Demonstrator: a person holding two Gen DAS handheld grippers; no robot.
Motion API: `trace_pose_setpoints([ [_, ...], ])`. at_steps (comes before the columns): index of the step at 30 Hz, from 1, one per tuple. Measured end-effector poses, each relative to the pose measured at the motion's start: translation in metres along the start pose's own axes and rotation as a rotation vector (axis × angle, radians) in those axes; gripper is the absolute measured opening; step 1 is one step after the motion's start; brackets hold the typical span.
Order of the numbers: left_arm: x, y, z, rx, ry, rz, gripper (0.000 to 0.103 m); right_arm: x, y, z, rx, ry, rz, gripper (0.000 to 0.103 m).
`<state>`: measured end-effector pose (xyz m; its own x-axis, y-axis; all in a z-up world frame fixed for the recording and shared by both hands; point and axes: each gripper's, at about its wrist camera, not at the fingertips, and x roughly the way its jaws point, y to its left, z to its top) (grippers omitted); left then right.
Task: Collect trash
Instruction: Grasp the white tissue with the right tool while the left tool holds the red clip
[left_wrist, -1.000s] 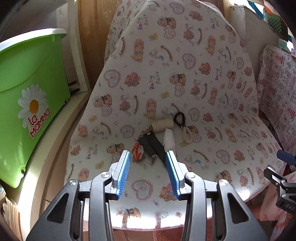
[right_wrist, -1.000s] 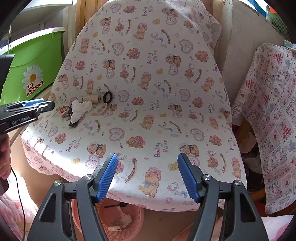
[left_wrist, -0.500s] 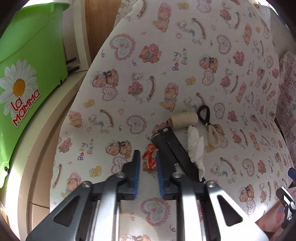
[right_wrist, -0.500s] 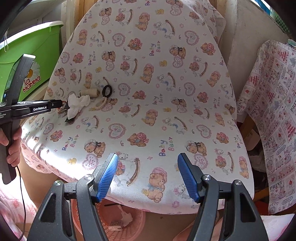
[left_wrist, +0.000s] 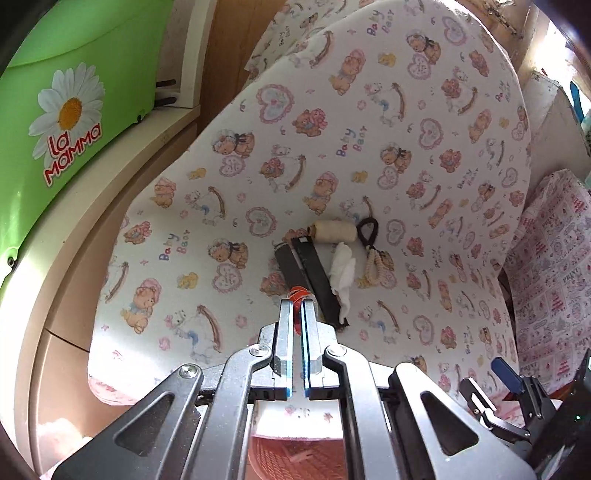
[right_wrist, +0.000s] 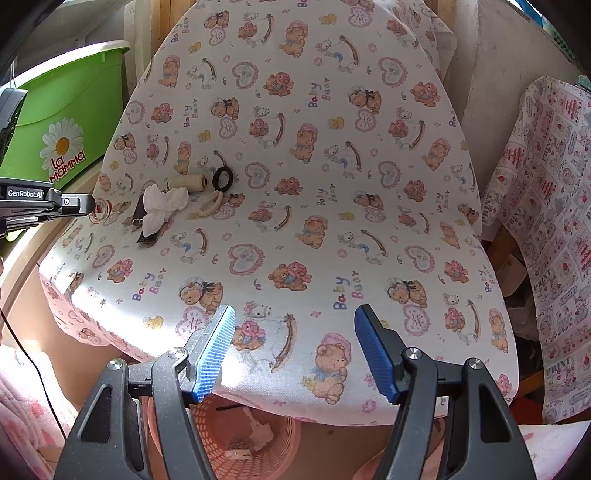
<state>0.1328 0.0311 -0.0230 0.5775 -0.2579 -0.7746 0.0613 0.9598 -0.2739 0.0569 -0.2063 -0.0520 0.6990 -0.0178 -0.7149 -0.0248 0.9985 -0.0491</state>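
The left claw (left_wrist: 297, 306) is pressed together on a small red-and-white wrapper (left_wrist: 298, 292), pinching it just beside the near end of the black strip (left_wrist: 314, 280) on the bear-print table (left_wrist: 258, 155). Behind the strip lie a crumpled white tissue (left_wrist: 343, 267), a spool of cream thread (left_wrist: 334, 232), a black hair tie (left_wrist: 367, 230) and a beaded loop (left_wrist: 375, 267). The right claw (right_wrist: 295, 350) hangs spread and empty over the table's near edge, well apart from the strip. The pickup step looks done for this first scrap. Next, I judge, the wrapper must be lifted clear and carried to the pink basket (right_wrist: 280, 432) under the table's near edge, without snagging the strip.
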Motion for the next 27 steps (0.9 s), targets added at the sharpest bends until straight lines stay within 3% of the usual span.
trace_pose_setpoints([
  [3, -0.007, -0.009, 0.0, 0.034, 0.0, 0.067, 0.003, -0.005, 0.0, -0.001, 0.018, -0.022, 0.028, 0.069],
  [5, -0.002, -0.011, -0.001, 0.028, 0.046, 0.12, 0.003, -0.011, 0.004, -0.002, 0.014, -0.064, -0.013, 0.069],
  [7, 0.0, -0.002, -0.002, -0.006, 0.078, 0.078, 0.003, -0.019, 0.012, -0.001, -0.01, -0.133, -0.101, 0.069],
  [8, 0.002, 0.004, -0.002, -0.028, 0.095, 0.07, 0.003, -0.019, 0.016, 0.001, -0.02, -0.145, -0.094, 0.069],
  [13, 0.003, 0.019, 0.005, -0.099, 0.136, 0.033, 0.003, -0.01, 0.039, 0.02, -0.024, -0.123, 0.06, 0.069],
  [16, 0.004, 0.028, 0.008, -0.118, 0.135, 0.056, 0.003, 0.0, 0.056, 0.038, 0.008, -0.118, 0.136, 0.064],
  [20, 0.007, 0.035, 0.009, -0.157, 0.161, 0.03, 0.003, 0.017, 0.077, 0.062, 0.024, -0.109, 0.194, 0.055],
  [24, 0.002, 0.034, 0.01, -0.167, 0.154, 0.005, 0.003, 0.038, 0.1, 0.077, -0.001, -0.075, 0.24, 0.054],
  [27, -0.002, 0.036, 0.01, -0.171, 0.147, 0.007, 0.003, 0.054, 0.12, 0.078, -0.066, -0.057, 0.222, 0.041],
])
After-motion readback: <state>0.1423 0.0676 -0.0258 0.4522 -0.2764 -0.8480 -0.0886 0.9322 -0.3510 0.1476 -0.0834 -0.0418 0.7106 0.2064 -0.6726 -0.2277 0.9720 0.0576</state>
